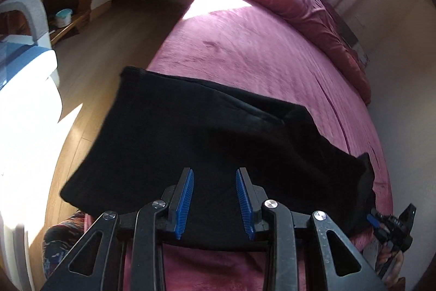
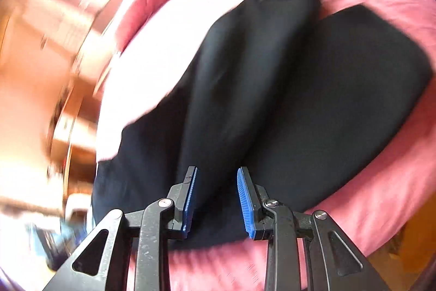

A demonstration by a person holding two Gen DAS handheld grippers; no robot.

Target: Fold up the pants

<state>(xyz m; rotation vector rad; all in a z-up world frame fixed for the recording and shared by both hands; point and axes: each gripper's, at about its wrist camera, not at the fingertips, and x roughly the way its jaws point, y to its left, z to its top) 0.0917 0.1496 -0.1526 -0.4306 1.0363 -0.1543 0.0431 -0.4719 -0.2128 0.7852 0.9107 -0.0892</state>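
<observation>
Two grippers are mine, one in each hand, and both stand with their jaws apart and nothing between the blue pads; my left gripper (image 1: 215,198) points down over the near edge of the black pants (image 1: 218,132), its fingers clear of the cloth on either side, no fabric pinched; my right gripper (image 2: 216,198) hangs likewise over the pants (image 2: 272,89), pads parted, the dark cloth lying below them and not caught; the pants lie folded in a broad dark slab on the pink bedspread (image 1: 245,51), near the foot of the bed, one layer turned over the other so that a long ridge runs across the top; in my right wrist's view that ridge shows as a thick rolled band lying slantwise over a flatter panel; a rumpled red duvet (image 1: 313,10) is heaped along the far side of the bed; beyond the bed's left edge is a wooden floor (image 1: 117,45); the right wrist's view is blurred, so the room beyond the bed cannot be made out there.
</observation>
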